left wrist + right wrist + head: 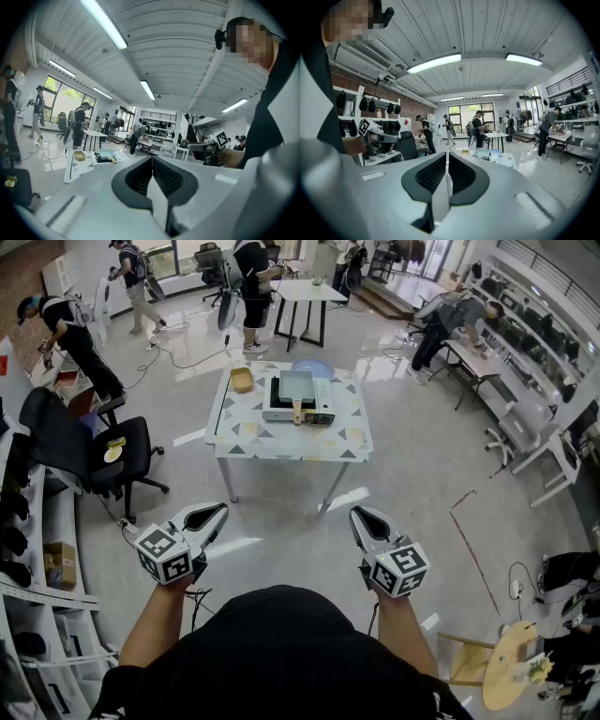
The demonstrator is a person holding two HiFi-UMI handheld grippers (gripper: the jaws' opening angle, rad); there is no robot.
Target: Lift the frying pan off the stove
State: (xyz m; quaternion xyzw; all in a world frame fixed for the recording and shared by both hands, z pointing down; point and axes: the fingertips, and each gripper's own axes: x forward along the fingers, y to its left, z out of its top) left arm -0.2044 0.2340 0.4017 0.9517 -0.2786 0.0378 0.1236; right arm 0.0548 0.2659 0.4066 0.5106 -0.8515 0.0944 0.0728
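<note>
A square grey frying pan point(296, 384) with a wooden handle point(297, 412) sits on a portable stove point(319, 403) on the patterned table point(253, 437), well ahead of me. Both grippers are held low near my body, far short of the table. My left gripper point(218, 511) is shut with nothing in it, and so is my right gripper point(357, 515). In the left gripper view the pan point(107, 154) is small and distant beyond the left gripper point(152, 162). In the right gripper view the table point(499, 158) is distant beyond the right gripper point(446, 157).
A yellow tray point(242, 380) and a blue plate point(313, 366) lie on the table beside the stove. A black office chair point(98, 448) stands at the left by shelves. Open floor lies between me and the table. Several people work around the room.
</note>
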